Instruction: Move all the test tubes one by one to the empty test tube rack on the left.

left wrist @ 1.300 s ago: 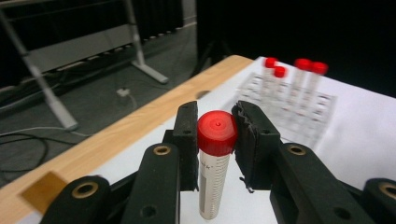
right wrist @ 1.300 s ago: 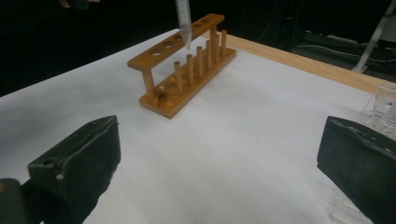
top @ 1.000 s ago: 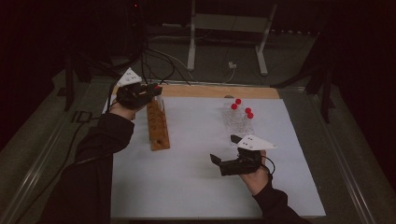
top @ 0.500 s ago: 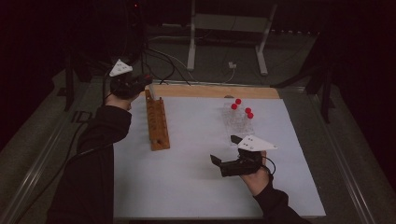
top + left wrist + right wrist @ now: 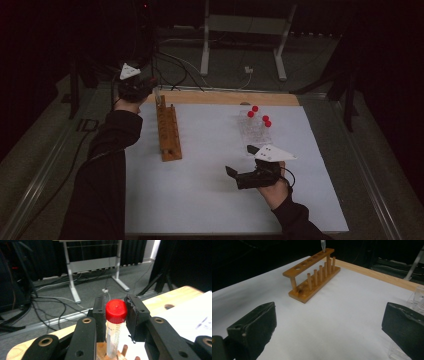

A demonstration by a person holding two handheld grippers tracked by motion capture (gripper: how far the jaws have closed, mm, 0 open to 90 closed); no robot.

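My left gripper (image 5: 150,92) (image 5: 116,315) is shut on a clear test tube (image 5: 112,337) with a red cap (image 5: 116,311), held upright. The tube (image 5: 159,98) stands over the far end of the wooden rack (image 5: 168,131) (image 5: 313,275). Its pointed tip (image 5: 322,245) is right at the rack's farthest hole; I cannot tell whether it is inside. My right gripper (image 5: 241,161) (image 5: 329,322) rests low over the white sheet near the front right, open, with nothing between its fingers.
A cluster of clear tubes with red caps (image 5: 257,125) lies on the white sheet (image 5: 210,200) at the back right, and its clear edge (image 5: 418,300) is beside my right jaw. A wooden table edge (image 5: 225,97) runs along the back. Cables and a metal stand (image 5: 240,30) are beyond.
My left gripper has moved with the tube away and to the left, to the rack's far end, and has sunk slightly. The right gripper has stayed in place.
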